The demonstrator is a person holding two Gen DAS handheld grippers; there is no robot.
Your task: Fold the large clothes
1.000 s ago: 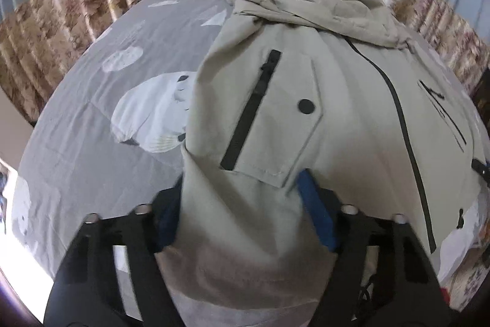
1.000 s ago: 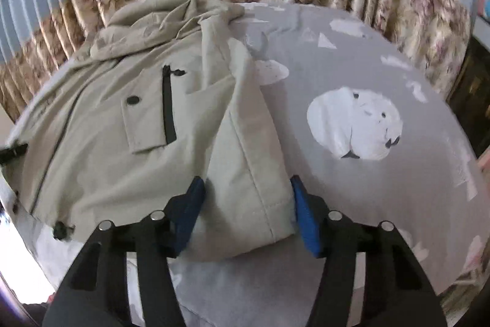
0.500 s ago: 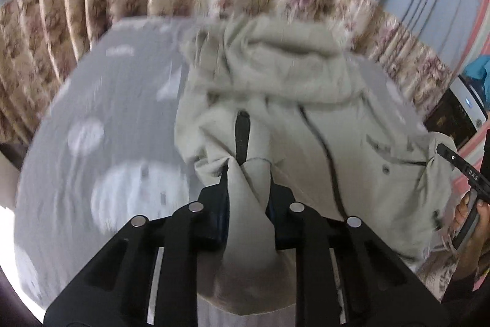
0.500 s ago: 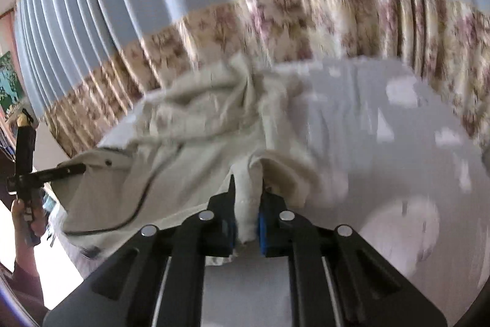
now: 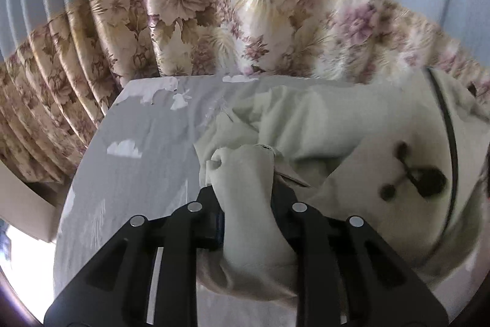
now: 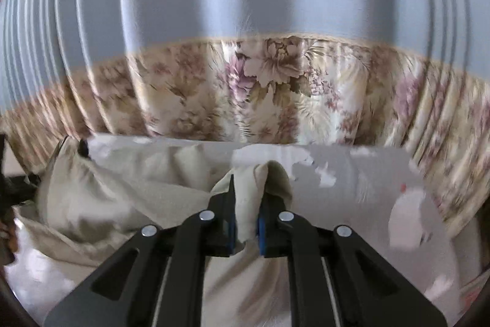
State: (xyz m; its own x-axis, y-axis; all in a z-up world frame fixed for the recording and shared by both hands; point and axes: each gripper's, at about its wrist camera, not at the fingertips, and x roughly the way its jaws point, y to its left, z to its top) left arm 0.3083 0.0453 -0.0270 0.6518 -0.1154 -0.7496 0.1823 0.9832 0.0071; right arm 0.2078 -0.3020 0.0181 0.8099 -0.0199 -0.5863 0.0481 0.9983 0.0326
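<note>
In the left wrist view, the grey bedsheet (image 5: 128, 173) with white animal and cloud prints fills the left side, and behind it hangs the floral curtain (image 5: 190, 29) under a pale blue upper panel. The beige jacket (image 5: 352, 127) lies on the bed to the right of the bare sheet, rumpled, with its black zipper line (image 5: 448, 137) running roughly away from the camera along the far right, so its long axis looks to run toward the curtain. A black cord toggle (image 5: 413, 176) rests on the cloth near that zipper. The left claw (image 5: 246, 204) is closed down on a thick bunched fold of the jacket, the fabric bulging up between and above the two black fingers and draping down in front of them.

In the right wrist view, the jacket (image 6: 122, 198) spreads to the left in loose, creased folds, reaching toward the curtain edge. The right claw (image 6: 246, 219) is pinched nearly closed on a narrow ridge of the same beige cloth, which stands up as a peak between the blue-lined pads (image 6: 231, 230). To the right, the grey sheet (image 6: 367, 189) shows white prints, blurred. No container appears in either view; the jacket simply rests on the bed, lifted at both gripped points
</note>
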